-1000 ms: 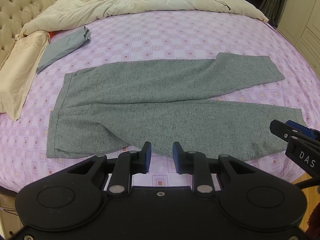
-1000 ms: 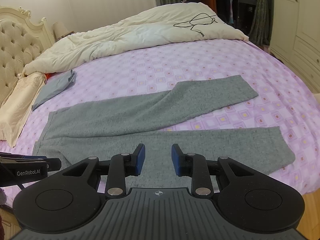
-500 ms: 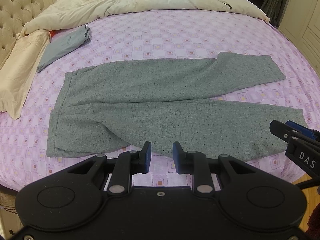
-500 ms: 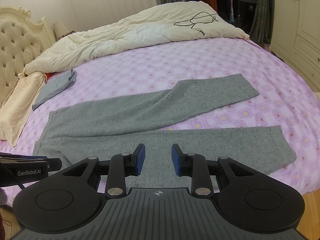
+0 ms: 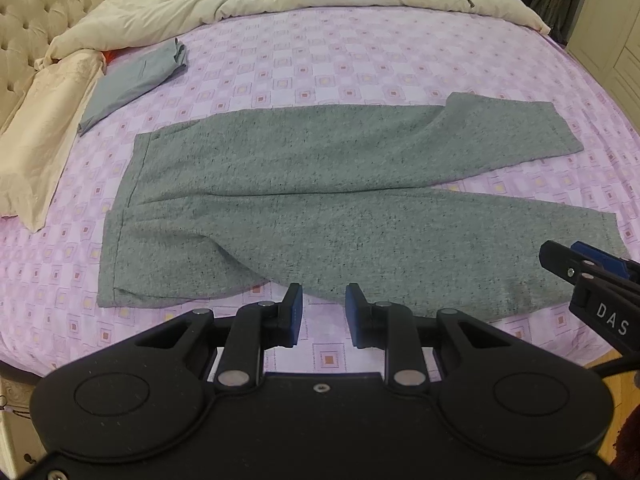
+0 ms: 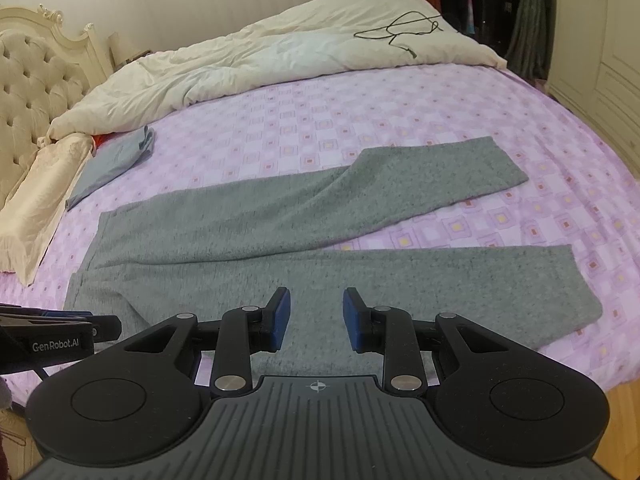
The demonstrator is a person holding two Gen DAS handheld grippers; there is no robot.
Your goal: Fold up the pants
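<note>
Grey speckled knit pants (image 5: 320, 200) lie flat across the near half of a bed with a lilac square-patterned sheet (image 5: 360, 56), waistband left, both legs running right, far leg angled away from the near one. Left gripper (image 5: 323, 310), black with blue pads, hovers over the near edge, jaws apart, nothing between them. Right gripper (image 6: 316, 318) hovers above the near leg, jaws apart too, empty. Folded pale blue-grey garment (image 5: 132, 84) sits far left, clear of the pants. Cream satin pillow (image 5: 44, 128) at left edge; rumpled cream duvet (image 6: 280, 52) along the far side, black cord (image 6: 404, 28) on it. Nothing lies on the pants.
</note>
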